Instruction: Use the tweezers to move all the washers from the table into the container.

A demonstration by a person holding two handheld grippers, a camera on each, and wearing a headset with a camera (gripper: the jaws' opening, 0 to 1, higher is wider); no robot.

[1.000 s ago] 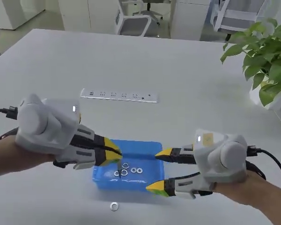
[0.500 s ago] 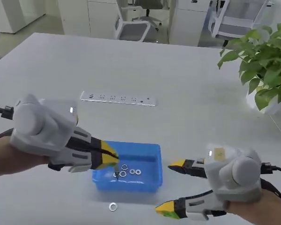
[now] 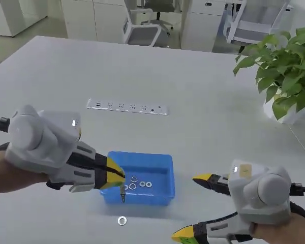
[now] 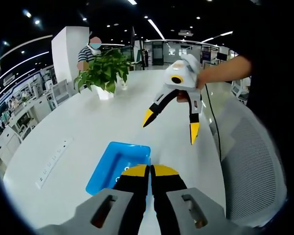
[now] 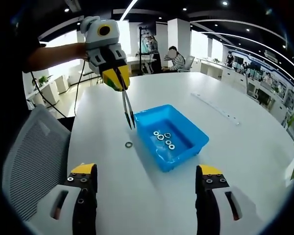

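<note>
1. The yellow-tipped black fingers (image 4: 137, 172) of the left gripper (image 3: 116, 176) are pressed together. They pinch the slim metal tweezers (image 5: 128, 108) by the upper end.
2. The tweezers hang downward from those fingers. Their points come down at the near wall of the shallow blue plastic container (image 3: 142, 157), on the side facing us. We cannot tell whether the points touch anything.
3. The fingers (image 5: 83, 170) of the right gripper (image 3: 193, 207) are spread wide with nothing between them. In the head view this gripper sits to the right of the container and nearer to us, apart from its wall.
4. In the left gripper view the right gripper (image 4: 170, 126) hangs in the air beyond the container (image 4: 105, 169), its two fingers splayed.
5. A cluster of small silver washers (image 3: 134, 184) lies on the container's floor, towards its near left part. In the right gripper view they (image 5: 162, 138) rest close together in the middle of the container (image 5: 198, 142).
6. One loose silver washer (image 3: 122, 220) lies on the white bench (image 3: 203, 101) just in front of the container's near wall, apart from it. It is close to where the tweezers point.
7. Beyond the container's far wall a long white power strip (image 3: 128, 107) lies flat on the bench.
8. Well to the right of the container and farther back stands a leafy green potted plant (image 3: 284, 66).
</note>
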